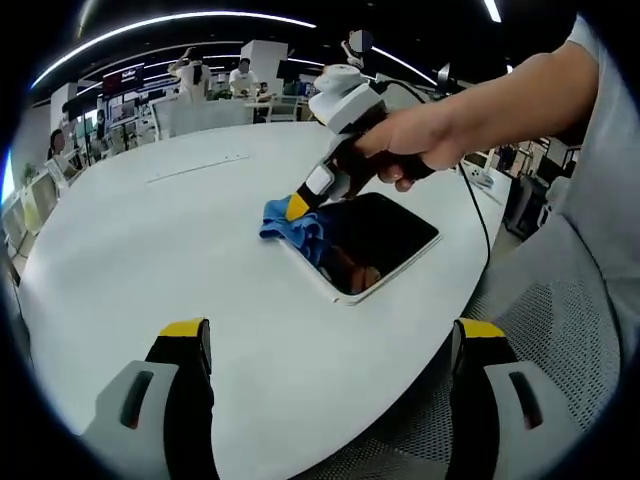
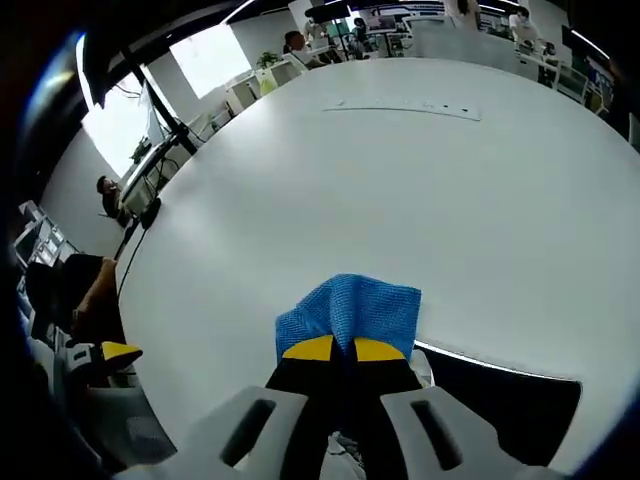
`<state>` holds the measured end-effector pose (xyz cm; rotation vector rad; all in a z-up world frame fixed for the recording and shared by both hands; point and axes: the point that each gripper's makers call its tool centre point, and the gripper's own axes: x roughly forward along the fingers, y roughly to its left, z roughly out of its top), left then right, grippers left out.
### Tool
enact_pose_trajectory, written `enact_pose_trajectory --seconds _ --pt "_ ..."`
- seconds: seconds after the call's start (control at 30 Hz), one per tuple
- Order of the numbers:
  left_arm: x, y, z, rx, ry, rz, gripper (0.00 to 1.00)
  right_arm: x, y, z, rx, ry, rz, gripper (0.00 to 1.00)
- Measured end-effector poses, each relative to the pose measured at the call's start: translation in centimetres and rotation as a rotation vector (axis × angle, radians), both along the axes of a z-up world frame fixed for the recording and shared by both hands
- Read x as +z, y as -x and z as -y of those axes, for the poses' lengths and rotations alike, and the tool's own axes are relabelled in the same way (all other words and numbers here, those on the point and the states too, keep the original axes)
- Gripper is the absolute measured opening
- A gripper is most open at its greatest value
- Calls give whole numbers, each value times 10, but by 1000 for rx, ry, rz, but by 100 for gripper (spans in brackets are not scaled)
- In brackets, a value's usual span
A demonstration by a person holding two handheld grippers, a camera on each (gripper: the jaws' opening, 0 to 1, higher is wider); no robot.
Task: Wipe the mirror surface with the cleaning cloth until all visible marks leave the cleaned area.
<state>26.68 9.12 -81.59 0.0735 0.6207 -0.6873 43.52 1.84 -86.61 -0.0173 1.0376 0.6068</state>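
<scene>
While the right claw (image 2: 345, 349) pinches the soft blue microfibre cloth (image 2: 350, 310) at the edge of the dark rectangular white-framed mirror (image 1: 375, 240) on the white round desk (image 1: 180, 230), the left claw (image 1: 330, 345) hovers spread. The cloth looks light and limp; the glass is likely fragile.

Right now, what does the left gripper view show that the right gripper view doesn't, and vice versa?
Left gripper view alone: the person's hand holding the right tongs, the whole dark mirror with its light frame, and the left tongs open and empty above the table edge.

Right gripper view alone: the right tongs' yellow tips up close, shut on the cloth.

Both: the blue cloth at the mirror's edge, the white table.
</scene>
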Motion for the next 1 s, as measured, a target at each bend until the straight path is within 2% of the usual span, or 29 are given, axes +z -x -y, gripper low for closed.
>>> enact_pose_trajectory --seconds 0.23,0.6,1.0 --pt "-1 0 0 0 -1 -3 99 0 -9 -3 -9 -18 -10 0" --pt "-2 1 -1 -1 -4 -5 99 1 -5 -1 3 -28 -13 0" --pt "-2 1 -1 1 -7 -7 99 1 -3 10 -2 -12 -5 0"
